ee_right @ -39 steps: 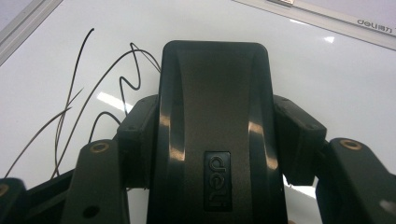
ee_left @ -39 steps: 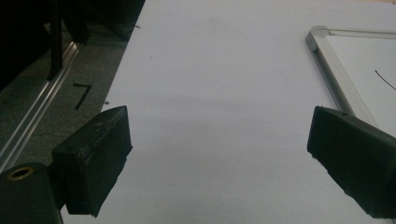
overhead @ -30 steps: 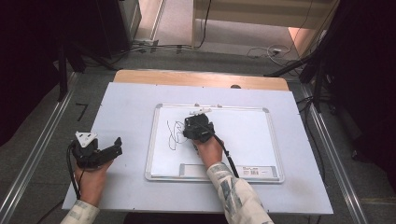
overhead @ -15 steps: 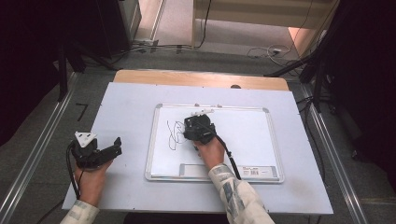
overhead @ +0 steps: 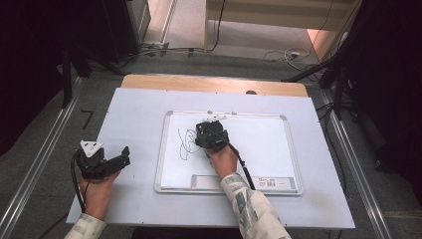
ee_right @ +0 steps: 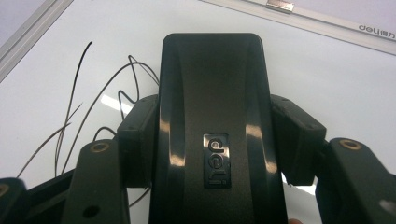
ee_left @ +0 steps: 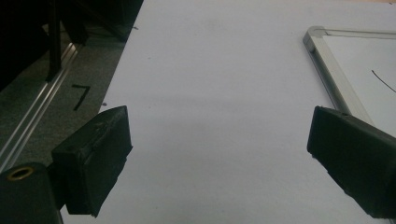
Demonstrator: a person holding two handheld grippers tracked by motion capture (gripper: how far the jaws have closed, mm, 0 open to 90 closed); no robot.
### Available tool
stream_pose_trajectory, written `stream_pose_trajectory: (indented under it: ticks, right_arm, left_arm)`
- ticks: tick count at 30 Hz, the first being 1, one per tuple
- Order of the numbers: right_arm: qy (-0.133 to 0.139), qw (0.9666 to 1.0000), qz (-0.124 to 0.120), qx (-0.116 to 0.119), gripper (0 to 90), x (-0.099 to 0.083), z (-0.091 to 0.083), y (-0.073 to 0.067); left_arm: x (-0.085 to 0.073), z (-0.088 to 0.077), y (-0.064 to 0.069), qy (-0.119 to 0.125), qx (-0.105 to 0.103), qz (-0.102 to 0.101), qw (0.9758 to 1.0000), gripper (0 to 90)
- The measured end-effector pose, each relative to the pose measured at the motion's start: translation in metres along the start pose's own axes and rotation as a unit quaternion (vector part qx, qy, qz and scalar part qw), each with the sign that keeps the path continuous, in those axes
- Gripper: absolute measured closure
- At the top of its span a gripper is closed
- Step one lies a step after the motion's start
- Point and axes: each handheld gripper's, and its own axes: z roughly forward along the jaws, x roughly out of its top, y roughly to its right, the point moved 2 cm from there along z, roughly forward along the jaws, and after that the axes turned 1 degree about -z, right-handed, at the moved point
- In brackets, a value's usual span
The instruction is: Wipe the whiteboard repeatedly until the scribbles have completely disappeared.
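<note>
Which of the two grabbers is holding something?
The right gripper: its jaws clamp a black eraser over the whiteboard. The left gripper stands open.

The right gripper point(ee_right: 212, 140) has its fingers point(ee_right: 292, 135) clamped on both sides of a black eraser point(ee_right: 210, 93), over a whiteboard point(ee_right: 336, 84) with black scribbles point(ee_right: 79, 107) at left.

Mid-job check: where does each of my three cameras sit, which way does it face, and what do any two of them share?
High view: above the person's side, looking forward and down on the table; both forearms and hands enter from below.
Left gripper view: on the left claw, facing across bare table; its open jaws show.
Right gripper view: on the right claw, facing the whiteboard; its jaws clamp a black eraser.
Shared: all three show the whiteboard's black scribble.
</note>
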Motion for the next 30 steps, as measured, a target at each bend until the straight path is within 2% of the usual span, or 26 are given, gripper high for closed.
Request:
stream_pose_trajectory:
  ticks: [8,20,30]
  right_arm:
    - [0.002,1.0,-0.003,-0.002,37.9,0.004,0.004,-0.006]
    - [0.0,0.9998,-0.017,0.009,38.0,0.007,0.007,-0.027]
    - [0.002,0.9996,-0.025,0.015,37.9,0.007,0.007,-0.038]
  left_arm:
    - [0.0,0.0,0.0,0.0,-0.001,0.001,1.0,6.7]
    - [0.001,0.0,0.0,0.002,-0.002,-0.002,1.0,6.7]
    - [0.001,0.0,0.0,0.003,-0.002,0.0,1.0,6.7]
